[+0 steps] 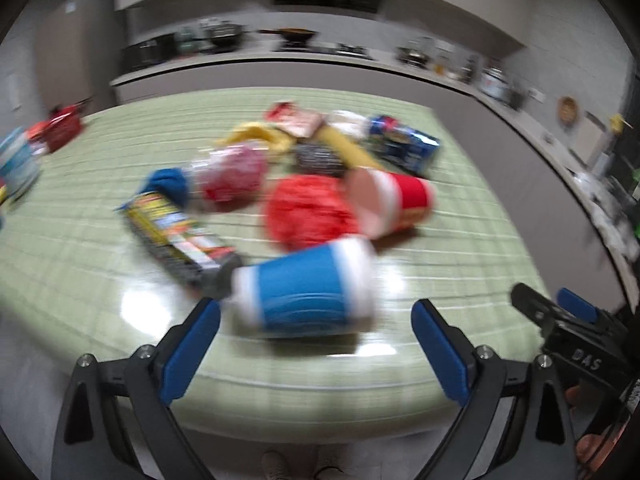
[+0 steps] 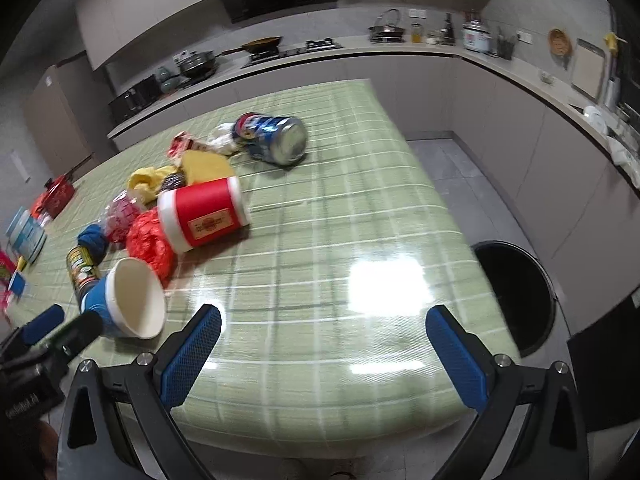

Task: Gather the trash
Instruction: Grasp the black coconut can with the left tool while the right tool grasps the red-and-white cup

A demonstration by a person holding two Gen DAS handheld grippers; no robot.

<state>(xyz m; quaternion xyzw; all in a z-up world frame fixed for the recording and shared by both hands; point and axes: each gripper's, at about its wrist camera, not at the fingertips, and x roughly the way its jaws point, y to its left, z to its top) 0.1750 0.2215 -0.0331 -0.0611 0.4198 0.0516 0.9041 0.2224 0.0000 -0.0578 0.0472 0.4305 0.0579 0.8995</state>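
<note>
Left gripper (image 1: 316, 334) with jaws spread, flanking a toppled blue paper cup (image 1: 306, 292) on the green checked worktop (image 2: 360, 240). Right gripper (image 2: 323, 346) likewise spread wide, gripping nothing. Beyond: red cup (image 2: 204, 218), crushed can (image 2: 276, 140), wrappers. Black bin (image 2: 516, 296) beside the worktop.

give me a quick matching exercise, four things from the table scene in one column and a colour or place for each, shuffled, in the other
Things:
1. nearest tipped cup
2. cup on its side by the crumpled red bag
3. drink can
4. trash bin

Descriptions:
A. black, on the floor right of the table
B. blue with white rim
C. farthest back, lying down
D. red with white bands

Pairs: 1-B, 2-D, 3-C, 4-A
</note>
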